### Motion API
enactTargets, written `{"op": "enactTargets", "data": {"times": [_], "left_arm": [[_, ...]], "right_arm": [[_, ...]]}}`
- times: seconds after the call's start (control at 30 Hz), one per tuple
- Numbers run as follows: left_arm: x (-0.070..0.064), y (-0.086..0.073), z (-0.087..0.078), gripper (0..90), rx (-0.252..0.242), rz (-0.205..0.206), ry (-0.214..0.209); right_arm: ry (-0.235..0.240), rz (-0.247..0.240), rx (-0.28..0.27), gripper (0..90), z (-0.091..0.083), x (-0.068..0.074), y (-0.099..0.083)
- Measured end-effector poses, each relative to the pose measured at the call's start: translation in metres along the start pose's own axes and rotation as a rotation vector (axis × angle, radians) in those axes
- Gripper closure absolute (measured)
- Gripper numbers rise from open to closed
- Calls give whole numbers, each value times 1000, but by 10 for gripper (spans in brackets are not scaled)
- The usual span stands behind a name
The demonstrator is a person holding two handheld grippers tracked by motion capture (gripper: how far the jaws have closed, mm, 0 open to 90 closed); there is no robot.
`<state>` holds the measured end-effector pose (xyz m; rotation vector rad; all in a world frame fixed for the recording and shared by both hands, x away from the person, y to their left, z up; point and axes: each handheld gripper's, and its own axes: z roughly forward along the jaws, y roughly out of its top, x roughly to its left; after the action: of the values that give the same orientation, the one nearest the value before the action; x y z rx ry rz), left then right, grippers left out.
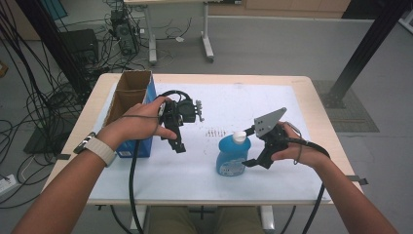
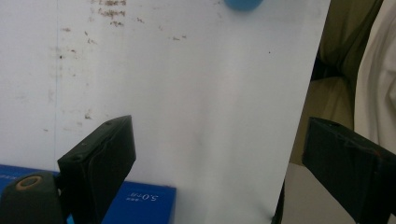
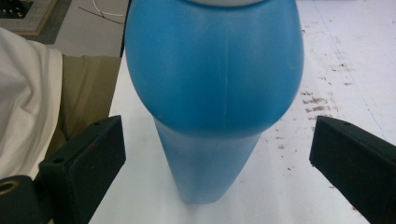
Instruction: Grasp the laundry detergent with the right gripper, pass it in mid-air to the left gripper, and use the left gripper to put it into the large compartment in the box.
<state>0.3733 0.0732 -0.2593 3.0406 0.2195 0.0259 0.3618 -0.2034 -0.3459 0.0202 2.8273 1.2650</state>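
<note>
Two tongs: my right gripper [image 1: 249, 146] stands spread wide around the blue bottle [image 1: 233, 156], jaws clear of both its sides; my left gripper [image 1: 178, 141] hangs spread and empty above the white sheet [image 1: 234, 105].
Bottle: upright near the front of the sheet, white cap [image 1: 239, 137] on.
Progress: early, I judge. Approach made, grasp and lift not yet done.
Cardboard box [image 1: 127, 95]: open-topped, at the table's [image 1: 311, 105] left; its inside looks empty as far as I can see.

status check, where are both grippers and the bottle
Right gripper open, jaws either side of blue bottle, not closed. Left gripper open, empty, beside box. Nothing in the way.
</note>
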Motion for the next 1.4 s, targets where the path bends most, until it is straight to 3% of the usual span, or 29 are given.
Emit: {"op": "enactTargets", "data": {"times": [1.4], "left_arm": [[1,-2,-1,103,0,-7,3]], "right_arm": [[13,7,-18,47,0,0,-1]]}}
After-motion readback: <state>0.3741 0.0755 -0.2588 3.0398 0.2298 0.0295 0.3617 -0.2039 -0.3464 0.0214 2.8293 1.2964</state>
